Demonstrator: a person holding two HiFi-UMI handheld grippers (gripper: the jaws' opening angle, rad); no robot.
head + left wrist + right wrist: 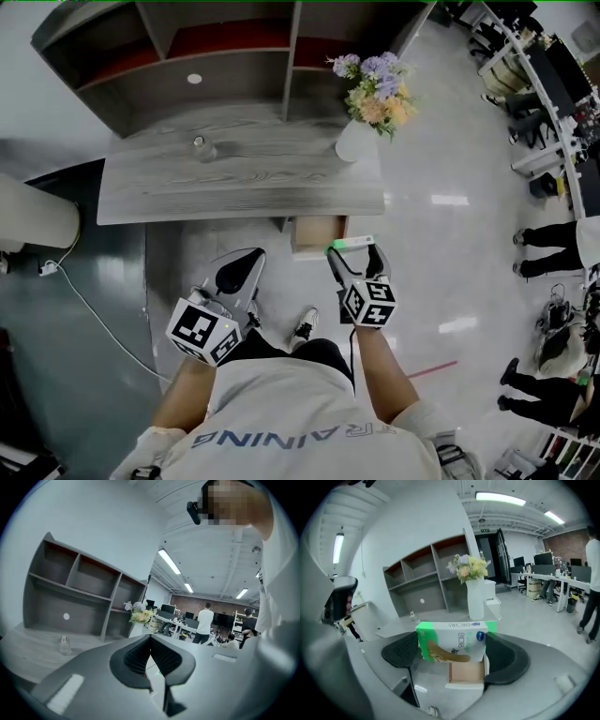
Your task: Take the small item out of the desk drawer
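Observation:
A small green and white box point(452, 641) sits between the jaws of my right gripper point(452, 648), and both pads press on its sides. In the head view the box point(351, 244) shows as a green strip at the tip of my right gripper point(352, 251), just right of the open wooden drawer point(319, 247) under the grey desk point(234, 178). Below the box in the right gripper view, the drawer point(465, 684) shows a bare bottom. My left gripper point(239, 269) hangs lower left of the drawer. Its jaws meet with nothing between them point(151, 640).
A white vase of flowers point(356, 141) and a small glass bottle point(199, 145) stand on the desk, in front of a shelf unit point(216, 56). The person's shoe point(304, 327) is on the floor below the drawer. A cable point(94, 314) runs at left. People point(548, 248) stand at right.

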